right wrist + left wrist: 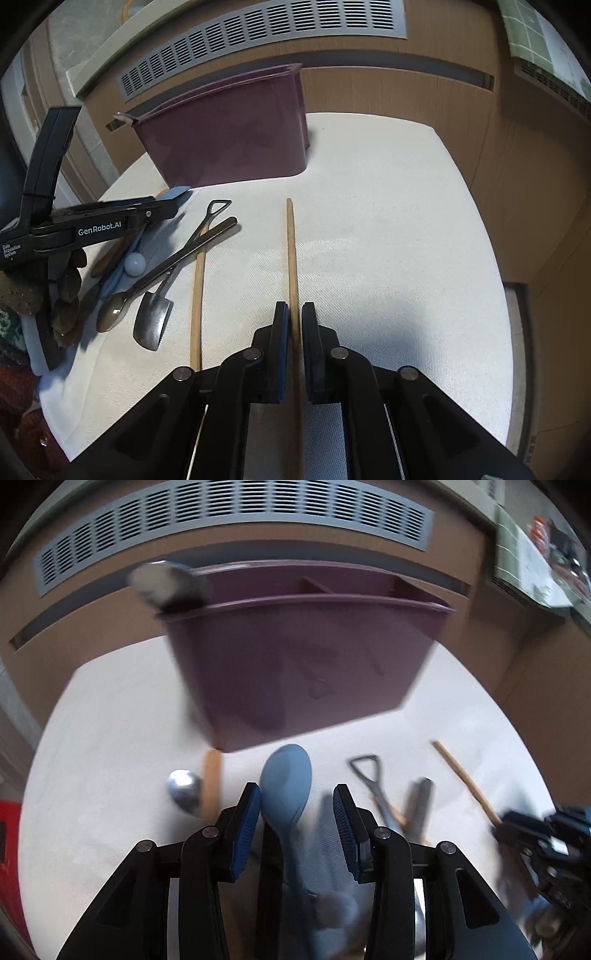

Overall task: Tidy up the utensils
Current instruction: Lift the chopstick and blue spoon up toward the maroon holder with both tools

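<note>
A purple utensil caddy (295, 657) with compartments stands at the back of the white cloth; it also shows in the right wrist view (229, 136), with a metal spoon (166, 583) sticking out at its left end. My left gripper (295, 805) is open around a light blue plastic spoon (286, 786) lying on the cloth. My right gripper (294, 321) is shut on a wooden chopstick (291, 251). A second chopstick (197, 295), a metal spoon (155, 273) and a small metal shovel spoon (155, 317) lie left of it.
A wooden-handled utensil (212, 779) and a metal spoon bowl (184, 790) lie left of the blue spoon. A brown cabinet wall with a grey vent grille (258, 44) stands behind the cloth-covered table (388, 240).
</note>
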